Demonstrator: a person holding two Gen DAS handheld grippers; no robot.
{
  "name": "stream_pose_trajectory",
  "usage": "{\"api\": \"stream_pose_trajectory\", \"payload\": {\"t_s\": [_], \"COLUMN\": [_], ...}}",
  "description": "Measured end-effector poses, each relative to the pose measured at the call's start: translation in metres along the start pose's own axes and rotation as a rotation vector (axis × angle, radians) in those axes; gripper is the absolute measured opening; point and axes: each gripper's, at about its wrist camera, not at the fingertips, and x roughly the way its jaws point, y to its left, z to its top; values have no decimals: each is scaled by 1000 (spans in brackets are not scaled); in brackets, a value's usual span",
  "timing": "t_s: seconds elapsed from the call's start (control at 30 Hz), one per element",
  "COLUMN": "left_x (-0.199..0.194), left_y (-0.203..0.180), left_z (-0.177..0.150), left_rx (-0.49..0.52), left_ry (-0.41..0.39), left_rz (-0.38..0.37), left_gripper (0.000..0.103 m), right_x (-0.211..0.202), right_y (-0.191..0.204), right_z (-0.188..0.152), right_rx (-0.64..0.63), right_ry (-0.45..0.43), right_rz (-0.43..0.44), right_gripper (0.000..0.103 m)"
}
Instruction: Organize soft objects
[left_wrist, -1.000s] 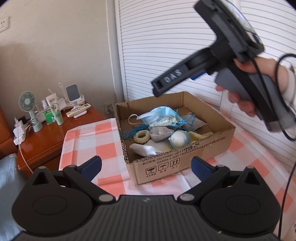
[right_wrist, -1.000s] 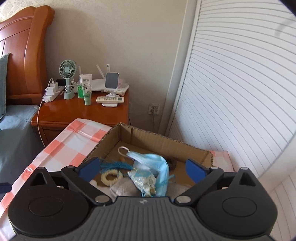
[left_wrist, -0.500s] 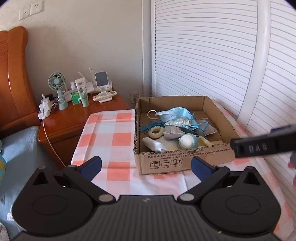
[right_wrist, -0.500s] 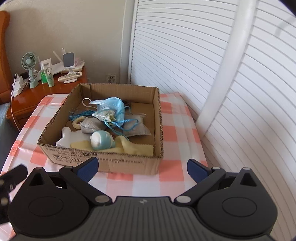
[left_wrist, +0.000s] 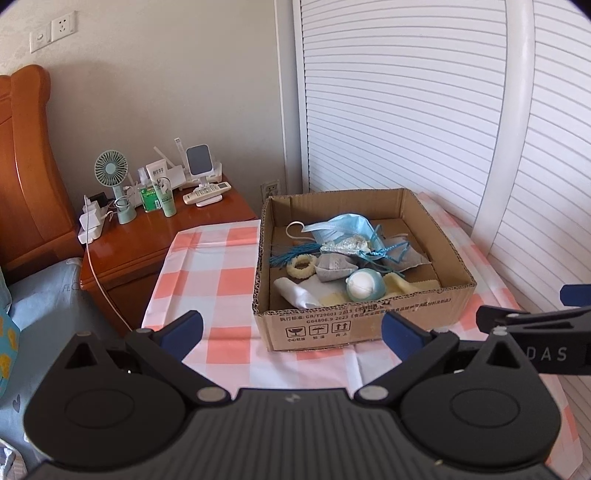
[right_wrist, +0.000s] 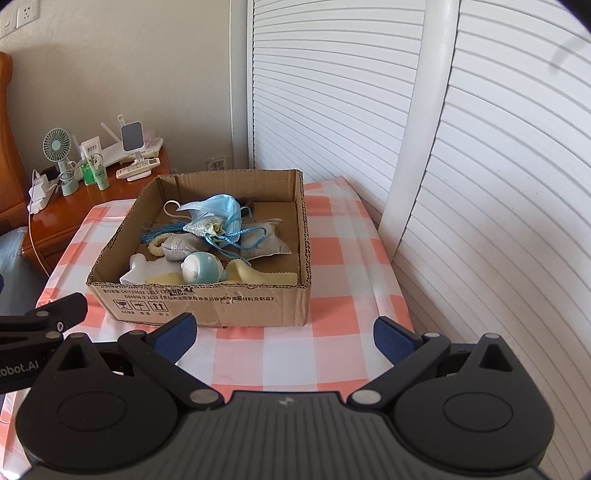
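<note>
On the near wall of the cardboard box (left_wrist: 364, 320) we read "GB/T29601 2013" and "GB4806.9 2023" in a printed line otherwise in Chinese characters, above three boxed handling symbols. We read "DAS" in pale letters on the side of the right gripper (left_wrist: 546, 353) as it shows in the left wrist view. On the left gripper (right_wrist: 22, 367), at the right wrist view's edge, we read "obot.AI", its start cut off.
</note>
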Motion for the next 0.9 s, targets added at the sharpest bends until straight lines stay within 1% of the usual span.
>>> {"api": "stream_pose_trajectory", "payload": {"t_s": [0.9], "left_x": [1], "left_y": [1], "left_z": [3], "left_rx": [-5], "left_ry": [12], "left_rz": [11], "left_gripper": [102], "right_x": [-7], "right_y": [-3], "right_z": [1], "right_rx": [1], "right_ry": [-24], "right_rz": [-2], "right_gripper": [103]}}
